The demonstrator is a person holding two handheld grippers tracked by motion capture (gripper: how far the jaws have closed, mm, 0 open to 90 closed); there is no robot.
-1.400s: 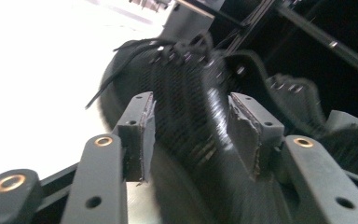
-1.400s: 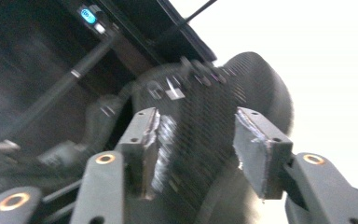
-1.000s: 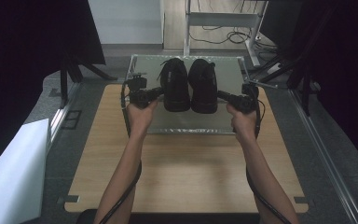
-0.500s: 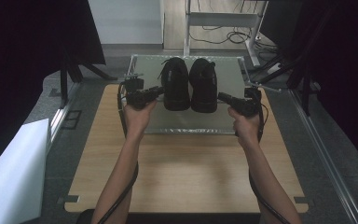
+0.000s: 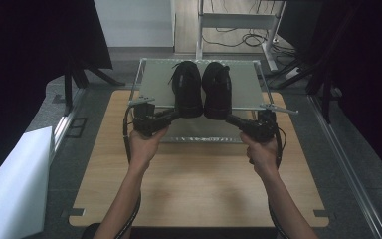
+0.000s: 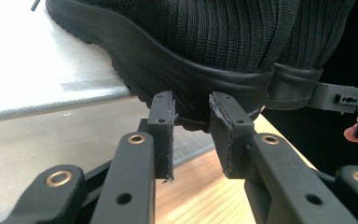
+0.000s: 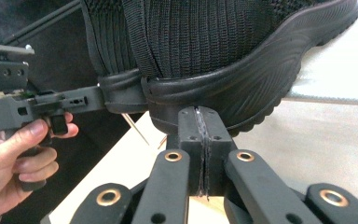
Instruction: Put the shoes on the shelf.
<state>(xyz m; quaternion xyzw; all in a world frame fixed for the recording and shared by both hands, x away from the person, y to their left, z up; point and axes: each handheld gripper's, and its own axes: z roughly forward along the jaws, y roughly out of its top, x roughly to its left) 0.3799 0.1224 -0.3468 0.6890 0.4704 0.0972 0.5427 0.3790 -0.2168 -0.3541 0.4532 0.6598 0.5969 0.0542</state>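
Comparing with a second ago: both your hands have slid back toward the near edge and dropped a little, while the shoes have not budged. Left shoe (image 5: 186, 89) and right shoe (image 5: 216, 90) sit side by side on the raised shelf (image 5: 154, 84) at the far end of the wooden table (image 5: 199, 184), toes far, heels hanging just over the shelf's near edge. Your left gripper (image 5: 175, 114) now sits low at the left shoe's heel; in the left gripper view the jaws stand narrowly apart, tips at the underside of the heel sole (image 6: 200, 100), with no clamp on it that I can see. Your right gripper (image 5: 229, 118) is at the right shoe's heel; in the right gripper view its pads are pressed together right below the sole (image 7: 223, 93), nothing visibly between them. My read: the retreat bought you a lower approach angle but no grip, so neither shoe is secured. You likely need to reopen the right claw before it can take the heel, and the left needs more gap or a higher bite.
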